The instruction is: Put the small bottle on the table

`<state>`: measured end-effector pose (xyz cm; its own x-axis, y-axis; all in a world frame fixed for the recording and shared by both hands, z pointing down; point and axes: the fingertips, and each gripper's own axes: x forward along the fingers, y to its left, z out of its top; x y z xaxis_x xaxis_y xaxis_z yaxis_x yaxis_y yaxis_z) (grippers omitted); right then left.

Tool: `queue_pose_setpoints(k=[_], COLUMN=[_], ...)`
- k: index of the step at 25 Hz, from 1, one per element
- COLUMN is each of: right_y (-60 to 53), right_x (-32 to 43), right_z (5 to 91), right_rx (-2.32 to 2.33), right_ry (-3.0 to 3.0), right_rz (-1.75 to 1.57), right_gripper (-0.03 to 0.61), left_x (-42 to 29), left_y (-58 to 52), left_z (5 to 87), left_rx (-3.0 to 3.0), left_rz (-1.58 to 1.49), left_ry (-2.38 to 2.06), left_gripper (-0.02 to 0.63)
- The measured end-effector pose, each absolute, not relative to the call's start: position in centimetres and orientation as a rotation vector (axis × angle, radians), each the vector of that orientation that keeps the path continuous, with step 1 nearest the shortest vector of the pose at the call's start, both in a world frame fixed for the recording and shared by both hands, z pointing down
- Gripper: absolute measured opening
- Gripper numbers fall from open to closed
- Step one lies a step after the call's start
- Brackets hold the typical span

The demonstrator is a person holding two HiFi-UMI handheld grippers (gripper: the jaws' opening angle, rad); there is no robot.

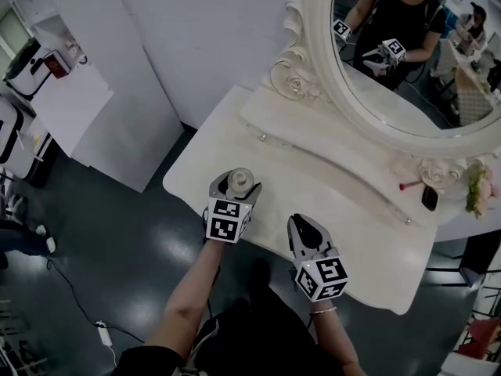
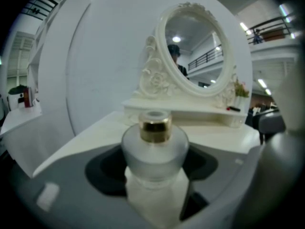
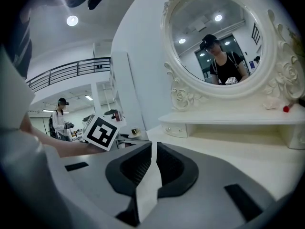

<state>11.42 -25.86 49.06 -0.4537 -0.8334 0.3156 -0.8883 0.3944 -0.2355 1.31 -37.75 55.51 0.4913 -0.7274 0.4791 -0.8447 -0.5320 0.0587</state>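
The small bottle (image 2: 155,147), frosted glass with a gold collar, stood upright between the jaws of the left gripper (image 1: 235,186), which were clamped on its body. It was over the front left corner of the white dressing table (image 1: 344,233); whether it touched the top could not be told. The right gripper (image 3: 152,159) hung near the front edge, jaws drawn almost together on nothing. An oval mirror (image 1: 407,53) rose behind a raised shelf (image 1: 329,159). Around lay a dark glossy floor (image 1: 117,272) and a white wall (image 1: 196,37).
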Motion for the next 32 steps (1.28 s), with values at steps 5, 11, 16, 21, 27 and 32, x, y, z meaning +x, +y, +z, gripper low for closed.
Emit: queue_pose_setpoints(k=[5, 11, 16, 21, 27, 32], right_y=[-27.0, -27.6, -28.1, -28.3, -28.8, -28.9], right_x=[11.9, 12.1, 12.2, 12.6, 12.7, 12.8], right_z=[50.0, 50.7, 50.8, 51.1, 51.2, 51.3], right_rx=[1.551, 1.543, 1.543, 1.543, 1.547, 1.544], right_ry=[-2.487, -2.475, -2.479, -2.471, -2.471, -2.47], right_rz=[0.585, 0.62, 0.629, 0.637, 0.65, 0.655], right_gripper=[0.006, 0.006, 0.006, 0.006, 0.006, 0.006], left_x=[1.9, 2.4, 2.7, 3.0, 3.7, 3.8], left_y=[-39.9, -41.4, -42.3, -43.2, -44.1, -44.8], left_z=[56.5, 57.2, 57.8, 58.3, 57.9, 58.0], left_rx=[2.453, 2.444, 2.44, 2.437, 2.485, 2.491], left_rz=[0.592, 0.606, 0.62, 0.634, 0.662, 0.667], left_ry=[-1.347, -1.346, -1.345, -1.357, -1.351, -1.343], left_gripper=[0.336, 0.336, 0.336, 0.336, 0.336, 0.336])
